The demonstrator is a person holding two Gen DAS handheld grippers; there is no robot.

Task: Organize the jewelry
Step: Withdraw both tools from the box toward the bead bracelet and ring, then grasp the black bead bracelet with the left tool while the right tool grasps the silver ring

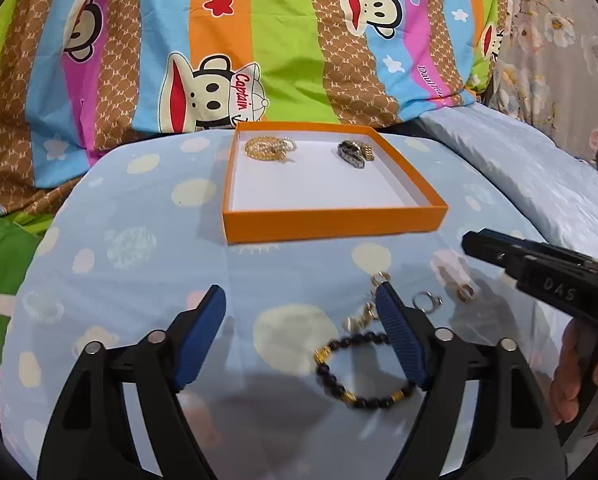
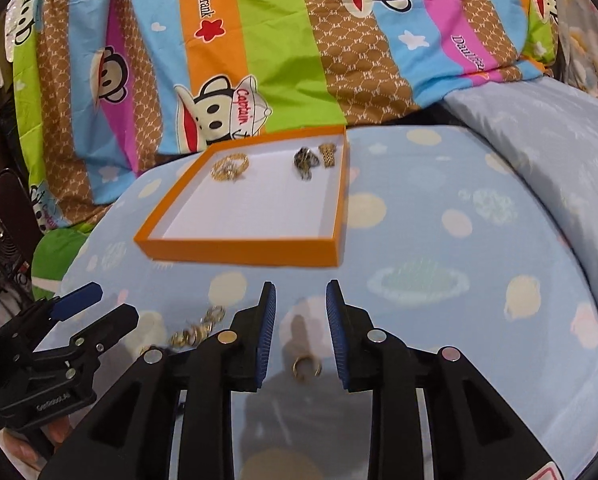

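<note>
An orange box (image 1: 335,222) with a white floor sits on the blue spotted bedsheet; it also shows in the right wrist view (image 2: 243,254). Inside lie a gold chain (image 1: 269,148) and a dark watch (image 1: 355,153). My left gripper (image 1: 301,300) is open above the sheet, with a black bead bracelet (image 1: 359,376) by its right finger. Small rings (image 1: 427,301) lie just beyond. My right gripper (image 2: 301,296) is open, with a gold ring (image 2: 306,366) on the sheet between its fingers. A gold chain piece (image 2: 197,330) lies left of it.
A bright striped cartoon quilt (image 1: 219,40) is bunched up behind the box. A pale blue pillow (image 1: 519,168) lies at the right. The right gripper's body (image 1: 539,272) reaches in from the right in the left wrist view.
</note>
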